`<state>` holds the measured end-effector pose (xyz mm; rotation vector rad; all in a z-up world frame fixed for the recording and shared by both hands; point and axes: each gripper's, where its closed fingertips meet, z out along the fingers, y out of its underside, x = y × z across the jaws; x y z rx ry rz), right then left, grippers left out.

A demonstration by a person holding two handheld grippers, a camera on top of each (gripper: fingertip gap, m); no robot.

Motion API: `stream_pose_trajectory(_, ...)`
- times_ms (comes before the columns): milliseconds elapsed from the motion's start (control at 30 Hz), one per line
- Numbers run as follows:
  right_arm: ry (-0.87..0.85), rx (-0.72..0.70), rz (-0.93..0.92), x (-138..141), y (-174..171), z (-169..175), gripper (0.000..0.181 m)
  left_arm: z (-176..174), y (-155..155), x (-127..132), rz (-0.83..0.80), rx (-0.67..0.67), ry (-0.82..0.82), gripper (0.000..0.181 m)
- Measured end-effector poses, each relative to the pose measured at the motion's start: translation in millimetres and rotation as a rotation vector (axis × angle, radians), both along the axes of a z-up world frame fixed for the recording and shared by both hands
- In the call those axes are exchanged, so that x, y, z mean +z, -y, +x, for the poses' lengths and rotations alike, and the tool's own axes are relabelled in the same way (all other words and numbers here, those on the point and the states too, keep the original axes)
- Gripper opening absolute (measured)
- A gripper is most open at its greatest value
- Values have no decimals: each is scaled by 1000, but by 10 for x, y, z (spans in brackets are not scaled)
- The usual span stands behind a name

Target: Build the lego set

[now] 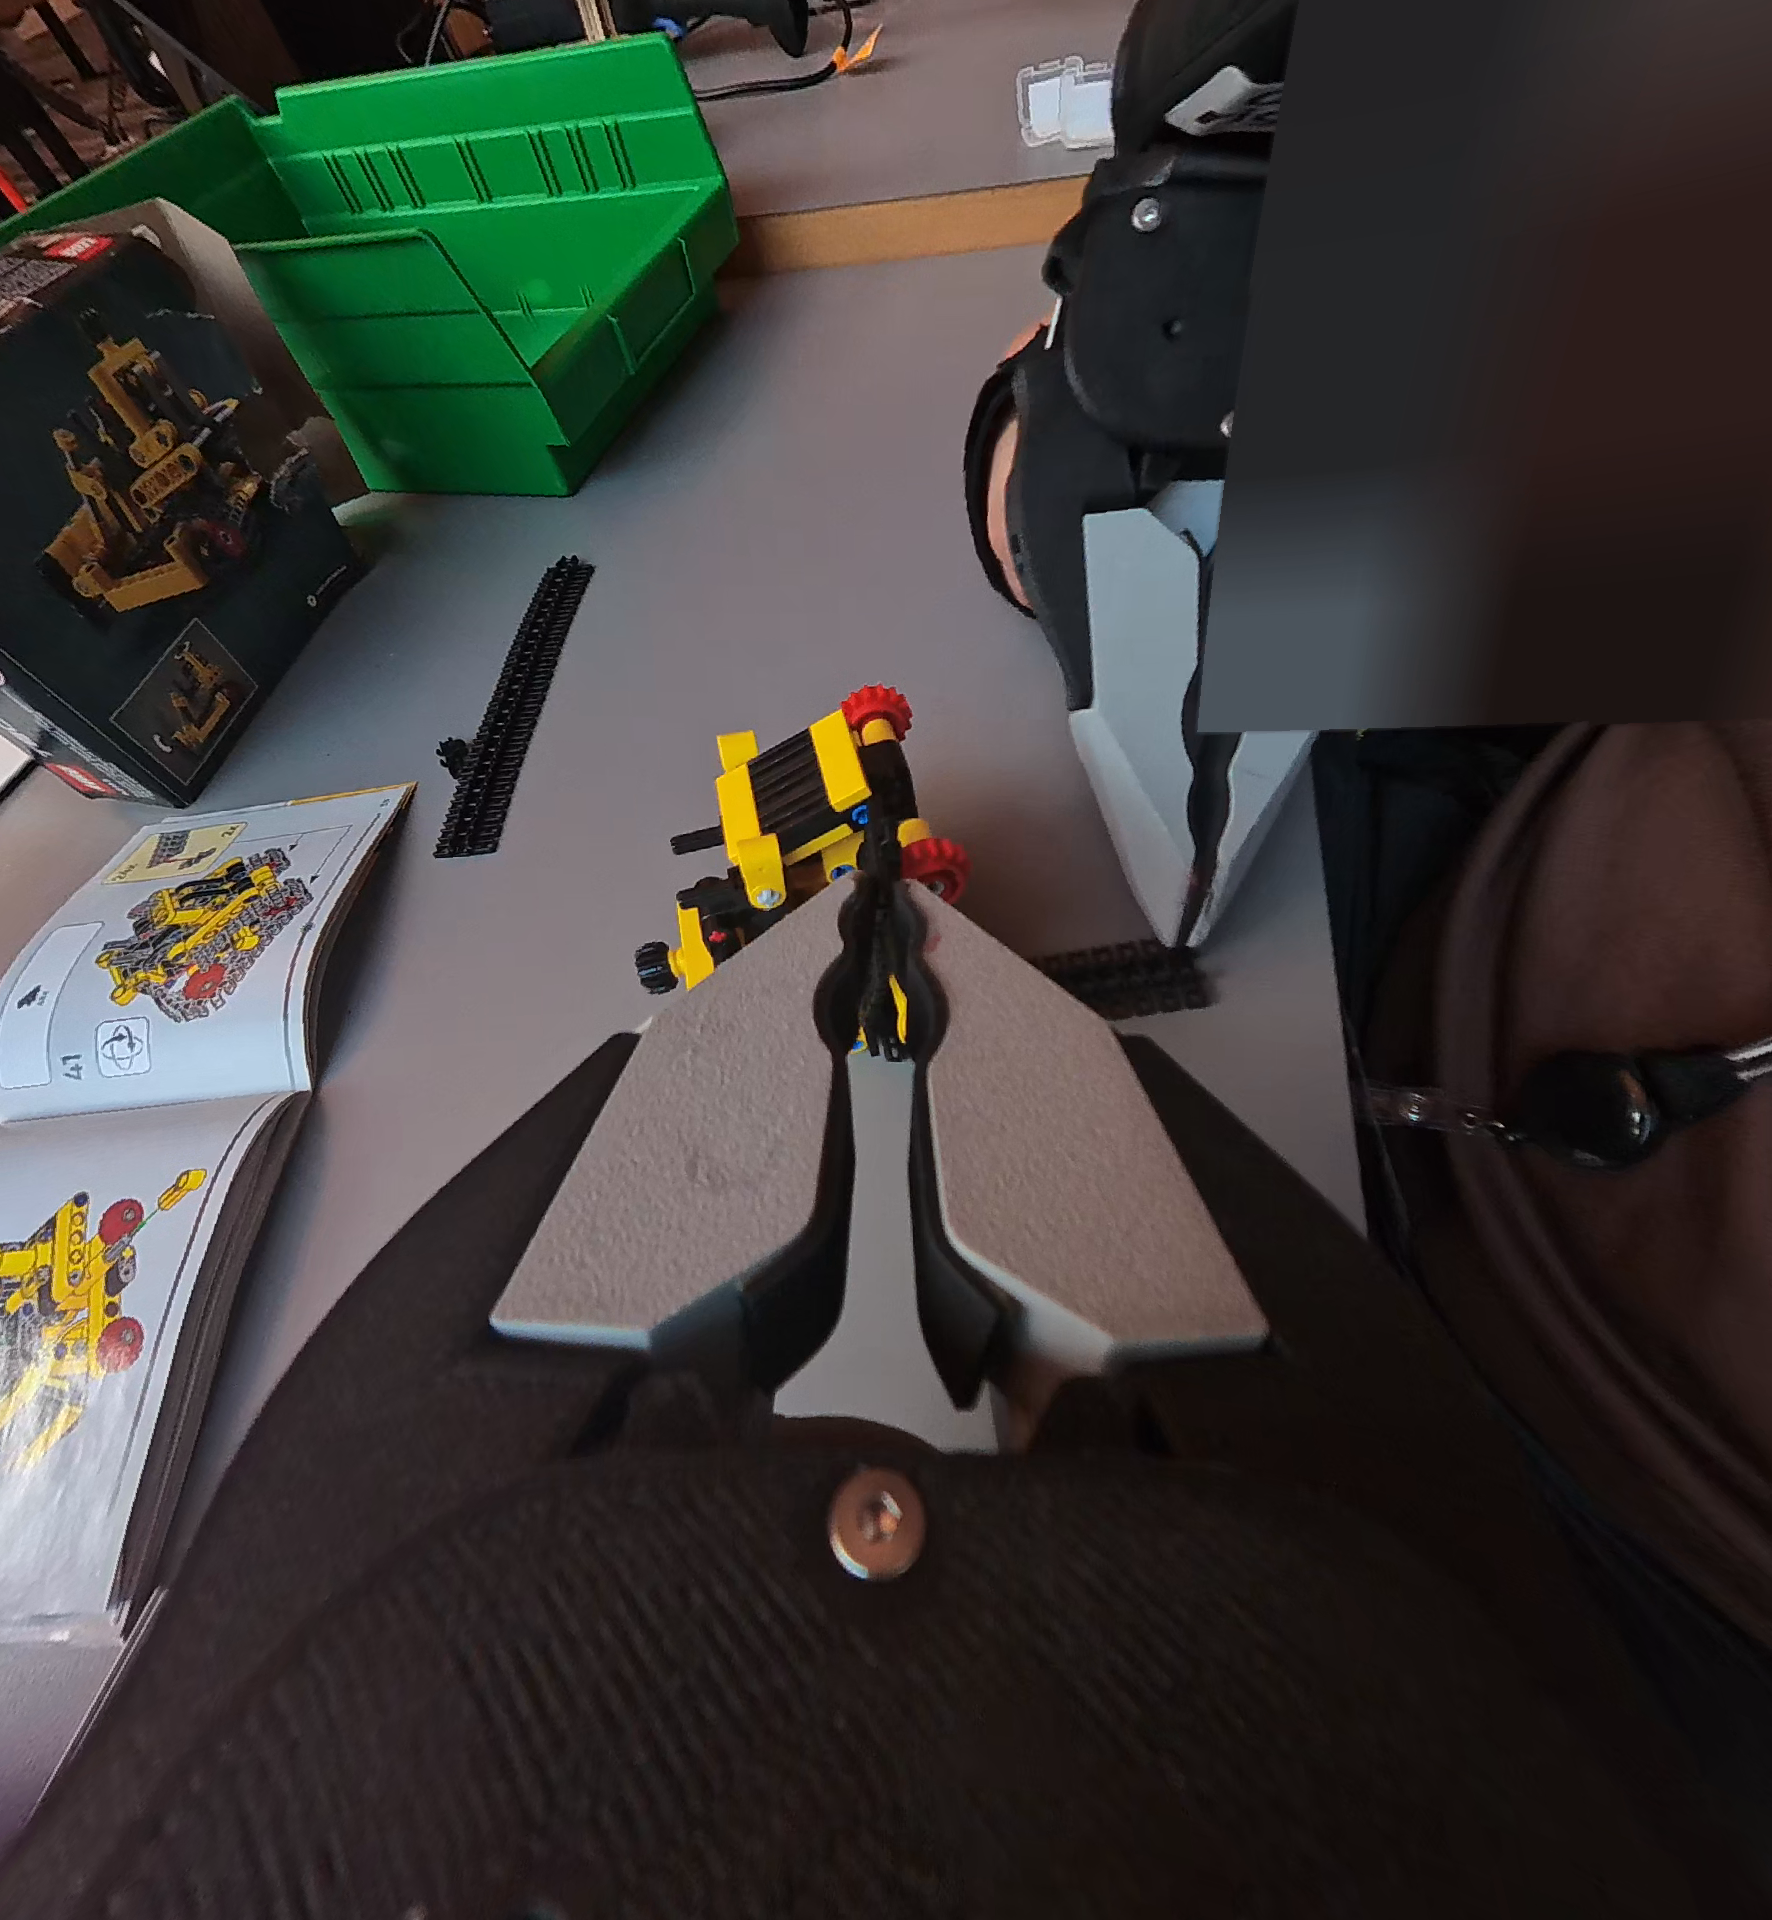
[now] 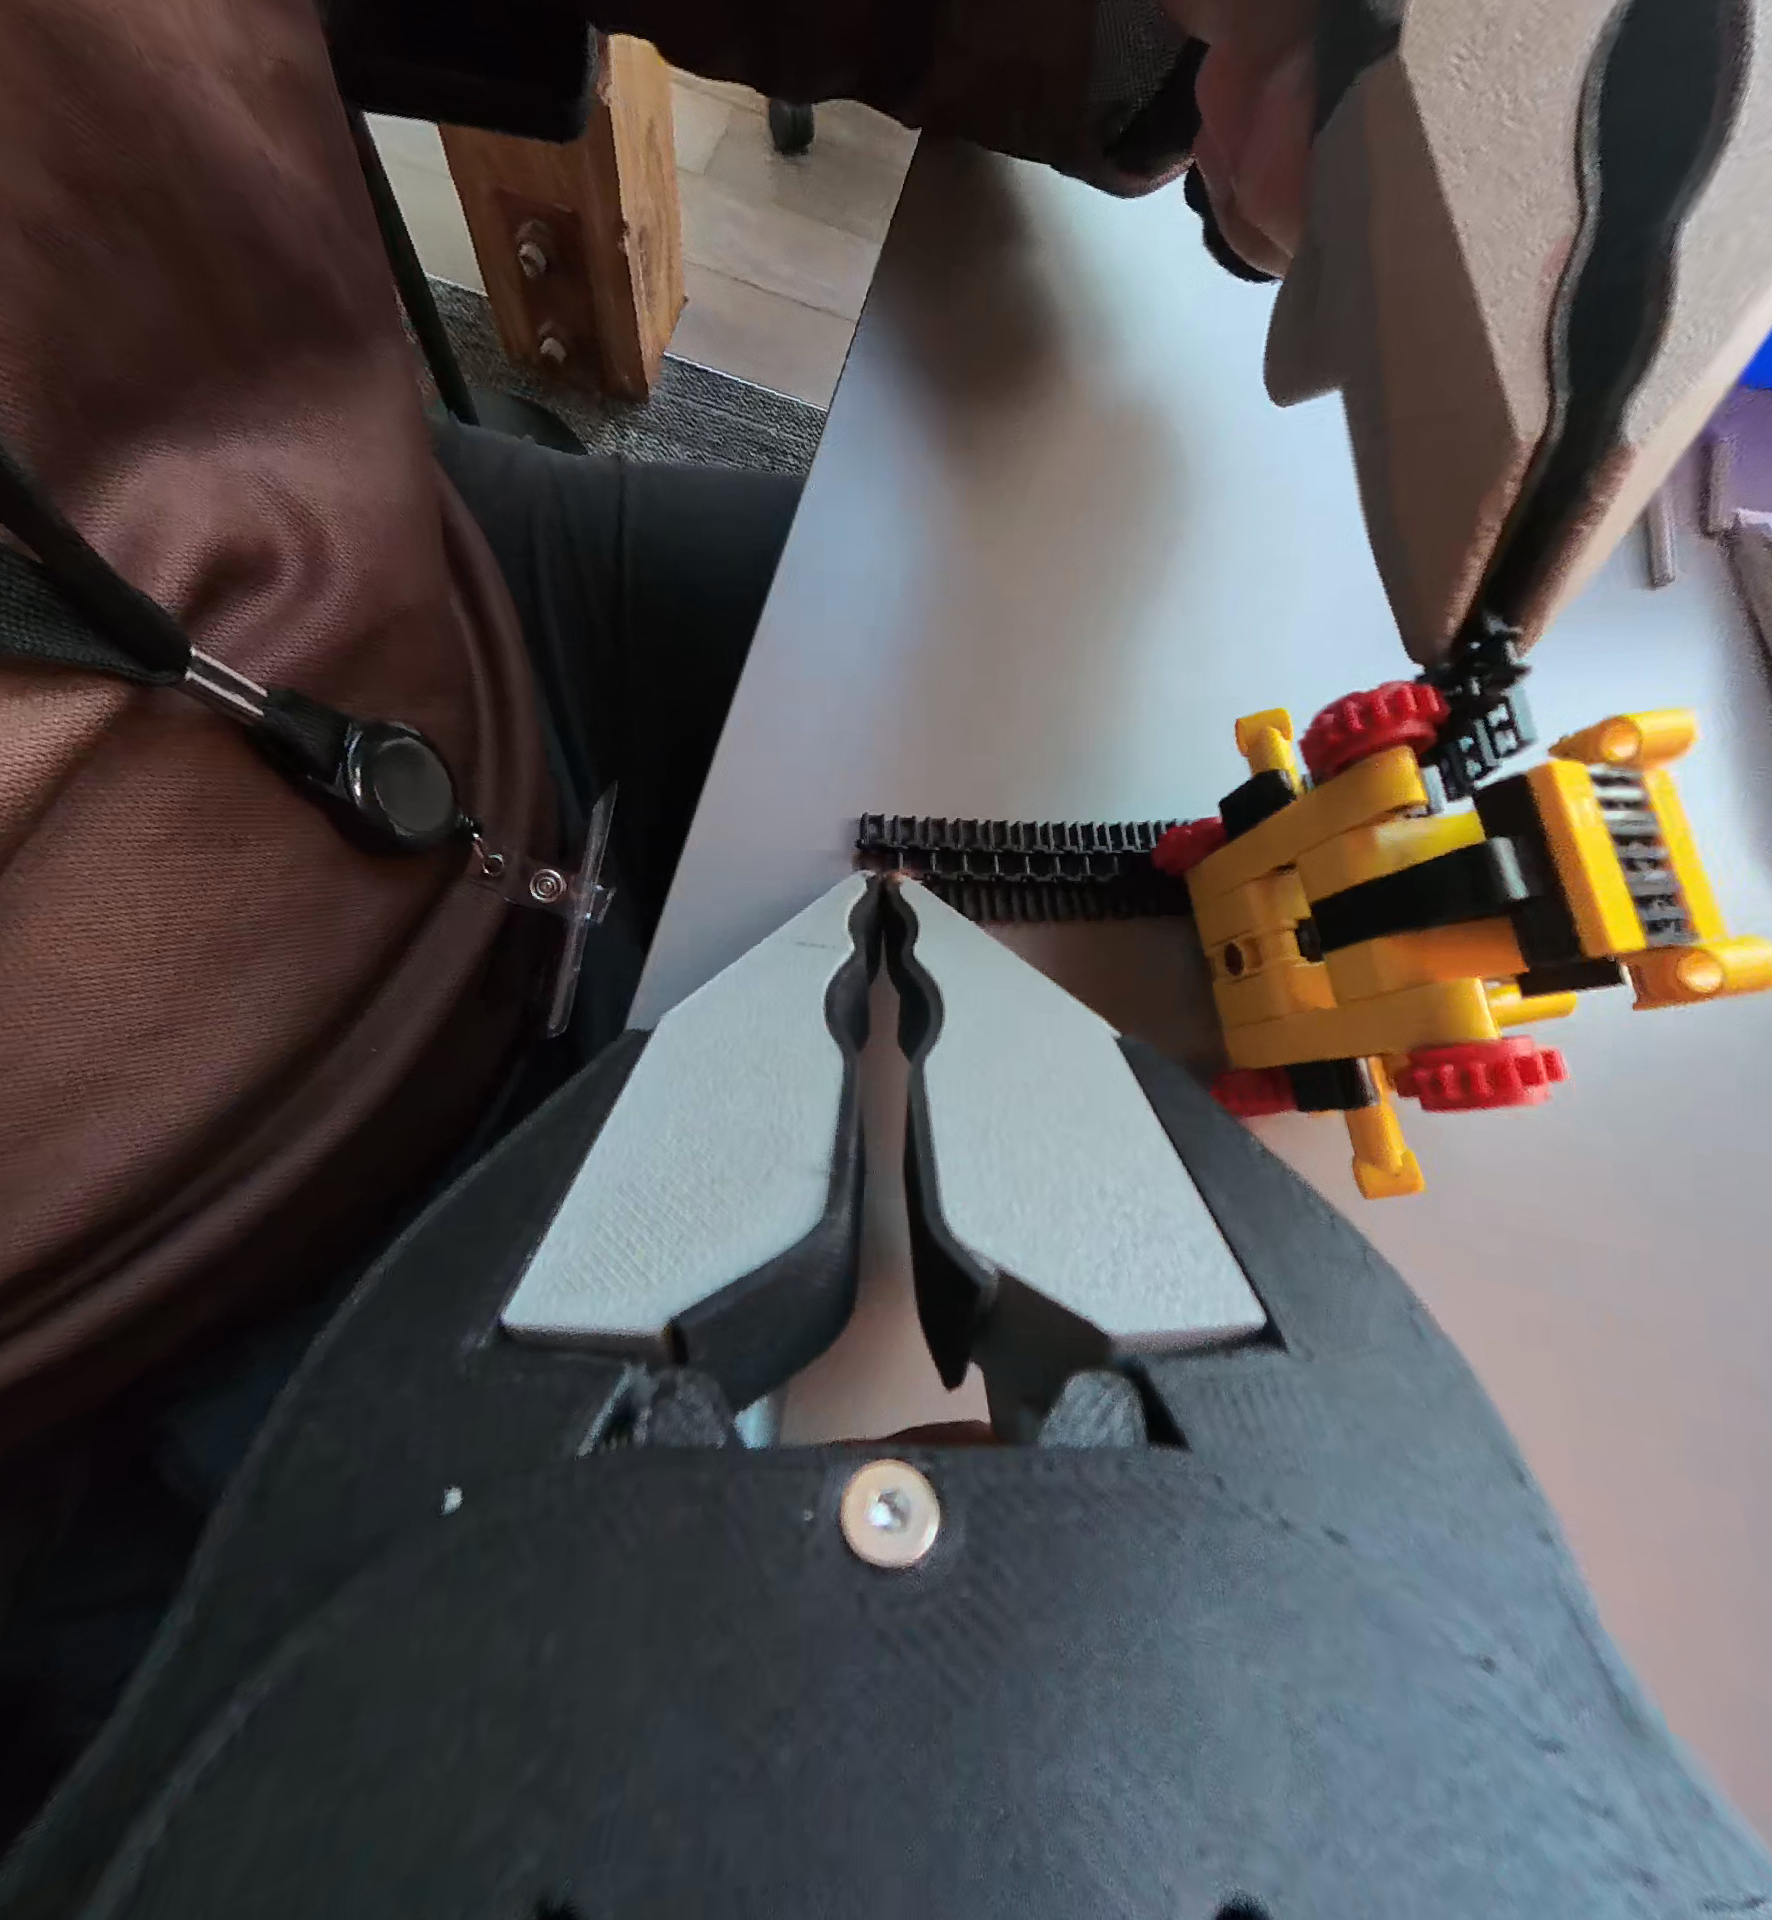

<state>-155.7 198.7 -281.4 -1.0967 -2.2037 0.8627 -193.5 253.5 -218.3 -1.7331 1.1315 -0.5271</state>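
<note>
Left gripper [image 1: 877, 914]: fingers pinched nearly together on the upper end of a black track [image 2: 1027, 868], the links bunched in the wavy slot between the pads. Right gripper [image 2: 880, 883]: fingers closed tip to tip at the track's other end, which lies flat on the table [image 1: 809, 499]; whether they truly grip the last link or only press against it I cannot tell. Between the two ends the track runs along the table, under the near red wheels of the yellow bulldozer [image 2: 1433, 914], then climbs past the upper red wheel to the left fingers. The bulldozer sits near the table's front edge, close to the person's brown top. Judgement: the step in hand is wrapping this track round the wheels on one side. To do it well, keep the strip taut but not stretched, seat the links on the wheel teeth before drawing the ends together, and hold the body still so it does not skid; the end links should meet squarely, for a twist there would likely stop them snapping shut. A second track [image 1: 513, 717] lies straight and loose farther out, well apart from the model. Beyond it, an open instruction booklet [image 1: 165, 966] with coloured build drawings and step numbers, a dark product box [image 1: 113, 499] carrying a brand logo, a set number and a picture of the model, and two green bins [image 1: 508, 281]. Writing is present on box and booklet; not transcribed.
</note>
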Motion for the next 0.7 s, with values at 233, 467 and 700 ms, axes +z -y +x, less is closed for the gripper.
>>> stream_pose_trajectory(233, -81, -29, -74, 205, -67, 0, 0, 5, -1, -5, 12, 2, -11, 0)
stream_pose_trajectory(467, -33, -11, 12, 33, 50, -30, 15, 2, -8, -13, 17, 7, -24, 0)
stream_pose_trajectory(700, -28, -25, 36, 2, 15, -51, 13, 19, -6, -17, 18, 4, -27, 0)
